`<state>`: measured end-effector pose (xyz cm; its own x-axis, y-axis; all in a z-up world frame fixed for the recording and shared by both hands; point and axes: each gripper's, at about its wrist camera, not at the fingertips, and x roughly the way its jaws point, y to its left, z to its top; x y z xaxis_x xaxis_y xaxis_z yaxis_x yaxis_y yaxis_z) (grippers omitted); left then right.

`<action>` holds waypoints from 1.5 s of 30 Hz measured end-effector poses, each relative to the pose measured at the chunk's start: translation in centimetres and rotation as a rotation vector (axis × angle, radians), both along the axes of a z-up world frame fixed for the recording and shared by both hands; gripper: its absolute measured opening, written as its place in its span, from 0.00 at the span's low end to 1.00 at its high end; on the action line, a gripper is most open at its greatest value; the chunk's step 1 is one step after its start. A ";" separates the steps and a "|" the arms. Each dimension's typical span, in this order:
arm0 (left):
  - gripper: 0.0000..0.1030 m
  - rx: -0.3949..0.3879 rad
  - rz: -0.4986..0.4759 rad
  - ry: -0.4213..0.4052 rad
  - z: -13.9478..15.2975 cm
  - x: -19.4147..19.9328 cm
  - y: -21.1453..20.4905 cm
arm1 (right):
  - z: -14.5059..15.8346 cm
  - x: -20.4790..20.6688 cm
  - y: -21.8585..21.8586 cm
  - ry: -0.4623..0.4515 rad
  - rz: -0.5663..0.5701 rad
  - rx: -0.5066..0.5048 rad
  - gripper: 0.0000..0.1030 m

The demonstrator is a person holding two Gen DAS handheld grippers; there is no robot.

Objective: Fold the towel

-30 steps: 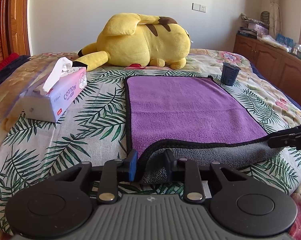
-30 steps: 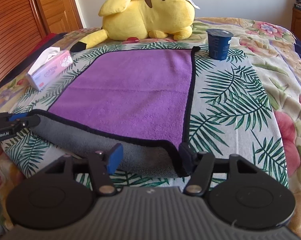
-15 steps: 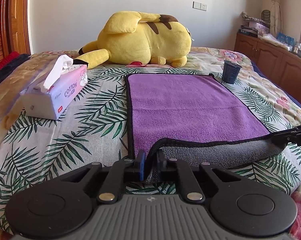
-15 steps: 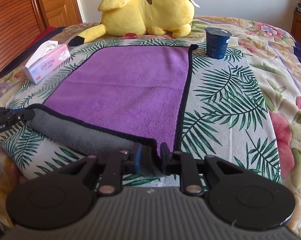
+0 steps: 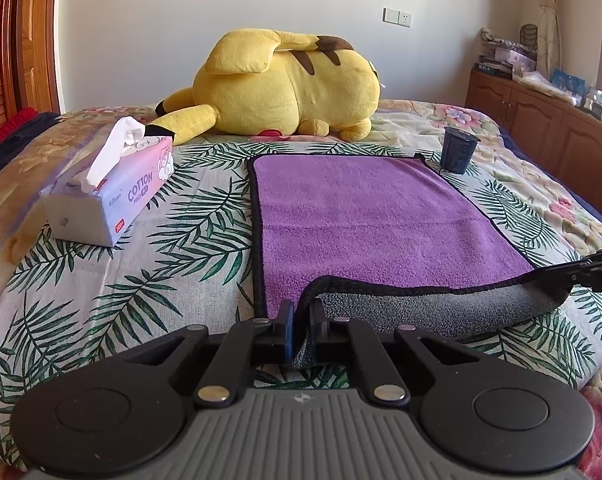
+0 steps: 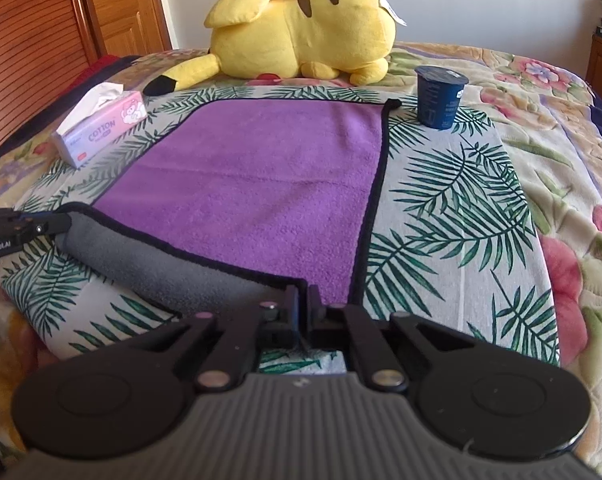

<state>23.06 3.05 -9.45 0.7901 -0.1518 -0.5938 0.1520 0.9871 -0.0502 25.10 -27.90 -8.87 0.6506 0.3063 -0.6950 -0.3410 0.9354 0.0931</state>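
Both claws, left (image 5: 301, 314) and right (image 6: 303, 300), pinching near corners of purple towel (image 5: 365, 216), edge lifted, fold over not yet done.

Handheld gripper hardware, black and grey.

Left gripper (image 5: 299, 322): grey ribbed housing with a small round emblem, two black round discs, black linkage arms with silver rivets; one finger pad (image 5: 287, 330) blue, the other black. Right gripper (image 6: 303, 307): same ribbed grey body, discs, riveted arms and black fingers. In the right wrist view, the left unit's side carries white lettering reading "GenRobot.AI".
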 end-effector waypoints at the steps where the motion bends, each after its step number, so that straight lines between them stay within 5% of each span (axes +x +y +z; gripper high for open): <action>1: 0.00 0.000 0.000 -0.001 0.0 0.0 0.0 | 0.0 0.0 0.0 -0.003 0.000 0.001 0.04; 37: 0.00 -0.024 -0.004 -0.102 3.5 -0.1 -0.1 | 3.8 -0.1 -1.1 -0.238 -0.006 0.104 0.04; 45: 0.00 -0.011 -0.009 -0.095 3.0 1.2 0.0 | 2.6 0.9 -0.5 -0.232 0.014 0.068 0.04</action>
<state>24.30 3.09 -6.50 0.8416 -0.1654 -0.5141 0.1657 0.9851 -0.0458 26.03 -28.39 -6.30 0.7860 0.3570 -0.5047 -0.3732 0.9249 0.0729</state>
